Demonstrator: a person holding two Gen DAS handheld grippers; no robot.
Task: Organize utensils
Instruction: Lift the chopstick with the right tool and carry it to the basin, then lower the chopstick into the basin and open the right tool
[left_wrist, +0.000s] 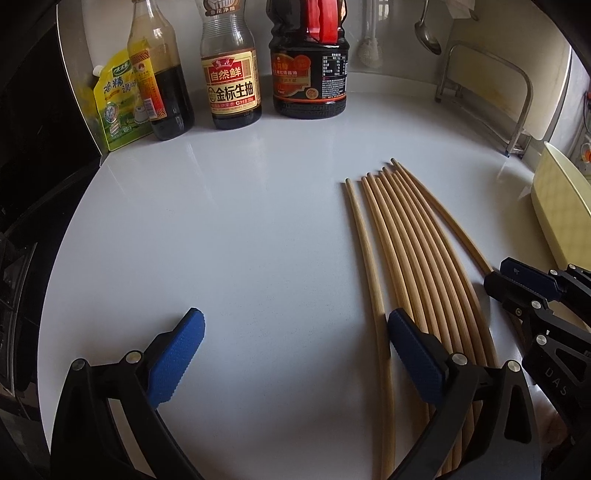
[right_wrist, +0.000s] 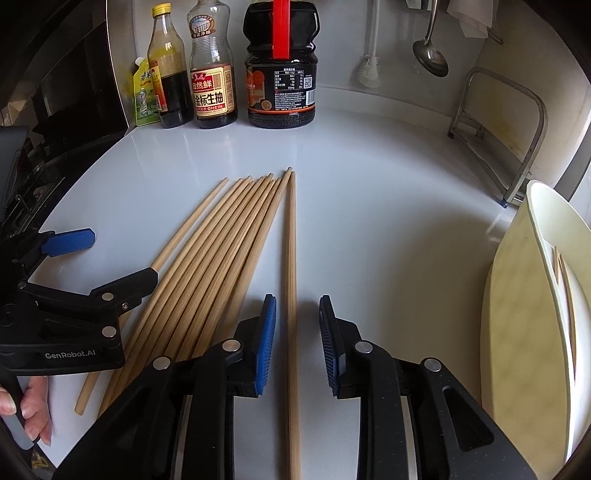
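Because the right gripper (right_wrist: 297, 334) stands part-open astride a single chopstick (right_wrist: 291, 295) at lower centre of its view, pads clear of the wood on both sides, the main risk is a poor pinch: a thin round stick on a slick surface could roll or skid out as the jaws close, or lift by one end and swing into the fan of chopsticks (right_wrist: 221, 258) just to its left. The left gripper (left_wrist: 295, 354) is wide open and holds nothing, its right finger (left_wrist: 417, 358) lying over the bundle, so a careless shift there could scatter the row. A cream holder (right_wrist: 517, 295) at the right edge already has sticks in it (probably the destination), and a tilted carry could miss its narrow mouth. The white countertop (left_wrist: 221, 221) is glossy; sauce bottles (left_wrist: 231, 66) line the upper left, a ladle (right_wrist: 430, 55) hangs upper right.
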